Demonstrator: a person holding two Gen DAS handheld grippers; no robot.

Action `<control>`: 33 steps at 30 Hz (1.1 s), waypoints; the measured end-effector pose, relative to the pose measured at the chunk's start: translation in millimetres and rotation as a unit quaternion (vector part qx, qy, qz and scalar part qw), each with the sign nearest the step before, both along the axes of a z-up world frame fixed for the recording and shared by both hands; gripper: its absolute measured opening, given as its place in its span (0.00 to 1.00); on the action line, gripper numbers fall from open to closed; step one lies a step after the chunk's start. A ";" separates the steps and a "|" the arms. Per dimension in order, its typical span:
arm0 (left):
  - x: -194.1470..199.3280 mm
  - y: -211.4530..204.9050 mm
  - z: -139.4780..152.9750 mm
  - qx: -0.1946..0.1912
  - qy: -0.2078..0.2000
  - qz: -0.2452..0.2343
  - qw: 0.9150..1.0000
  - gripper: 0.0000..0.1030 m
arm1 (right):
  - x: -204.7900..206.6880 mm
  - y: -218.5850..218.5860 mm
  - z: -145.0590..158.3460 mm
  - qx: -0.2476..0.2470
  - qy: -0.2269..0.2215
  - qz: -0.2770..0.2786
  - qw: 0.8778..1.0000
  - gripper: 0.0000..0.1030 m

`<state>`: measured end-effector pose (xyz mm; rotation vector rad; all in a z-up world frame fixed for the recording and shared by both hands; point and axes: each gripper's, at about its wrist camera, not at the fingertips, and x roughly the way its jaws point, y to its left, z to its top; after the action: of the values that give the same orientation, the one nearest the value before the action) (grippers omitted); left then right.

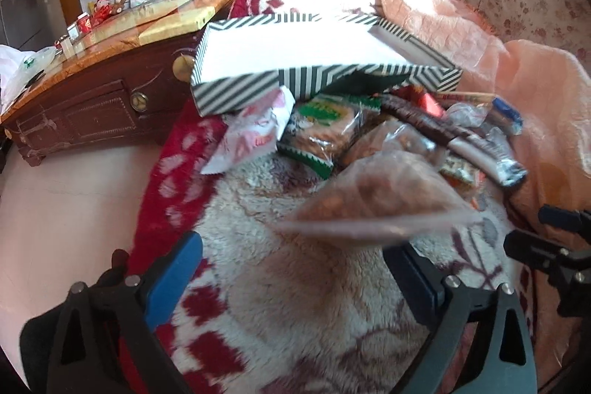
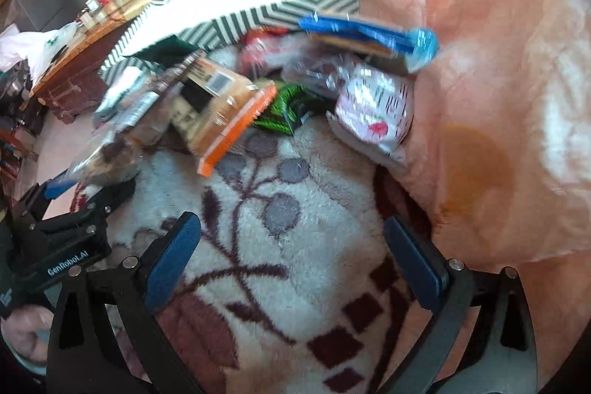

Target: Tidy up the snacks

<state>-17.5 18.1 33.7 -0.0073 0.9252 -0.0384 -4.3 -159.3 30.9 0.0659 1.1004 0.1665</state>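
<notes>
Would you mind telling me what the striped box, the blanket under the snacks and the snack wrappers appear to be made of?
Striped box: probably cardboard with a matte printed finish; stiff flat walls, crisp folded corners, plain white inside.
Blanket: plush fleece, likely synthetic; fuzzy, clumped pile with a woven-in red pattern.
Snack wrappers: thin plastic film, some clear, some foil-like; glossy highlights and crinkles, with contents showing through the clear bag.

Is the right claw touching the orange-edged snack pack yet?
Apart. In the right wrist view the right claw is open over bare blanket, and the orange-edged snack pack lies well ahead of its fingertips, with patterned fleece between.
</notes>
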 end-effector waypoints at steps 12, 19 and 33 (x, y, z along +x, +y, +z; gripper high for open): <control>-11.8 5.5 33.8 -0.029 0.004 -0.050 0.998 0.96 | -6.0 28.6 38.0 0.003 -0.044 0.065 0.997 0.98; 0.0 -8.4 34.4 -0.047 0.013 -0.065 0.997 0.97 | -3.6 20.8 35.5 -0.001 -0.043 0.058 0.997 0.98; 23.7 -26.1 2.0 -0.054 0.048 -0.100 0.992 0.46 | 4.7 1.7 33.0 0.006 -0.029 0.035 0.999 0.97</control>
<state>6.1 -7.9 35.6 -0.0173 1.0167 -0.2753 0.5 -157.6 63.9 0.0332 1.0442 0.2363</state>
